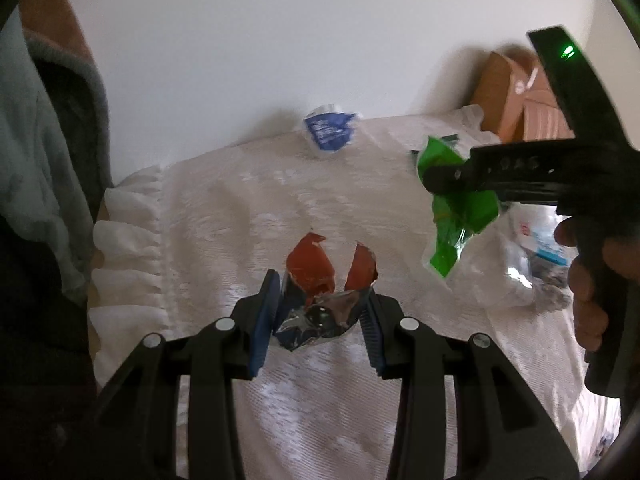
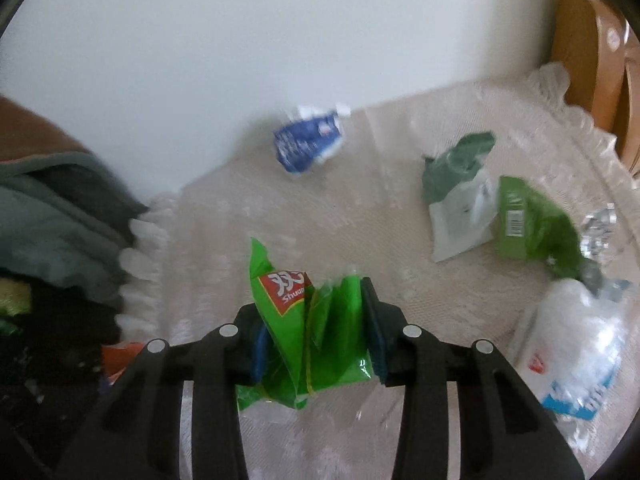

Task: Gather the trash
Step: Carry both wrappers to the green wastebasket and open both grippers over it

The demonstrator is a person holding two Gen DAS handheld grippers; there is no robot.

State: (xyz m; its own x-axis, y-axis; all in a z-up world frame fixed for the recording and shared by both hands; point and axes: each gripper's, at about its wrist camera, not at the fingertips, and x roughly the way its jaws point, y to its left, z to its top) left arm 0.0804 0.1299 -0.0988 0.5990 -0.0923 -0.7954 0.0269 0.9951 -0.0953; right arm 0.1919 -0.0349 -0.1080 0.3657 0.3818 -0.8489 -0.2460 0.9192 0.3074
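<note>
My left gripper (image 1: 320, 300) is shut on a torn red and silver foil wrapper (image 1: 316, 280), held above the white lace tablecloth (image 1: 224, 216). My right gripper (image 2: 312, 320) is shut on a bright green snack bag (image 2: 304, 320) with a red logo; both also show at the right of the left wrist view, the right gripper (image 1: 432, 178) and the green bag (image 1: 456, 220). A crumpled blue and white wrapper (image 1: 330, 130) lies at the table's far edge by the wall, also in the right wrist view (image 2: 308, 142).
A dark green and white packet (image 2: 460, 192), a green box-like pack (image 2: 532, 224), crumpled foil (image 2: 600, 228) and a white plastic bag with blue print (image 2: 576, 344) lie at the right. A wooden chair back (image 2: 580, 48) stands behind. Grey-green cloth (image 2: 52, 208) hangs left.
</note>
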